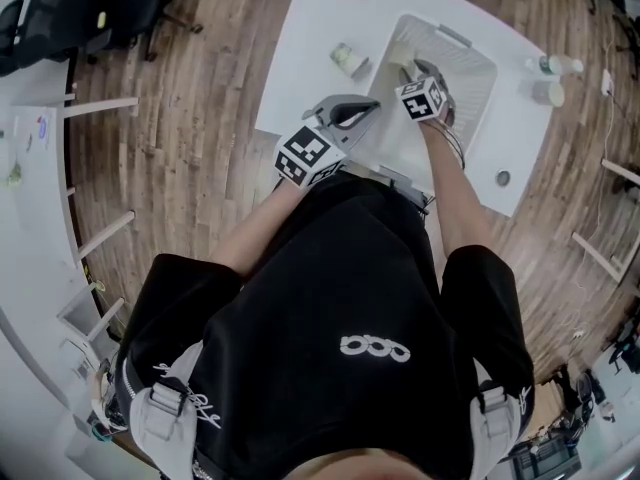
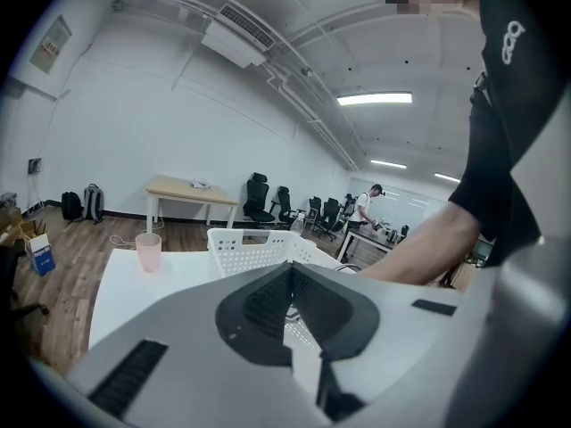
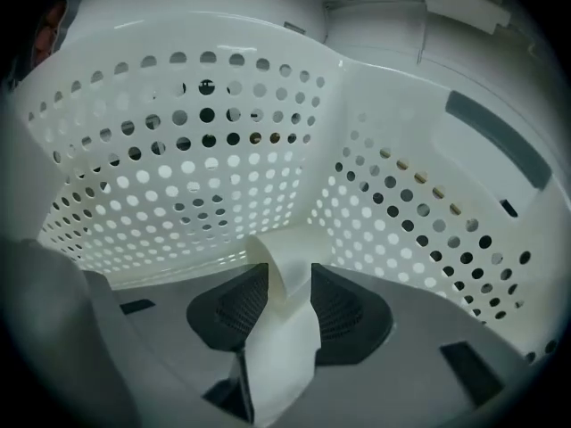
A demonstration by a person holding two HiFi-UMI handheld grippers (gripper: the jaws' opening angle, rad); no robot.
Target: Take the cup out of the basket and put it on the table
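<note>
Cream plastic, plain and smooth, the cup (image 3: 281,328) lies inside the white perforated basket (image 3: 178,168), right between the jaws of the right gripper (image 3: 289,266). The jaws stand wide apart around it, with no clear squeeze. Only that gripper's view shows this; in the head view its marker cube covers the jaws and the cup (image 1: 402,54) peeks out just ahead. The left gripper view alone shows a pink cup (image 2: 148,251) on the table (image 2: 125,283), beyond its tips to the left. The right forearm reaches steeply down into the basket. The left gripper (image 2: 292,266), jaws together and empty, points nearly level at the basket's outer wall.
</note>
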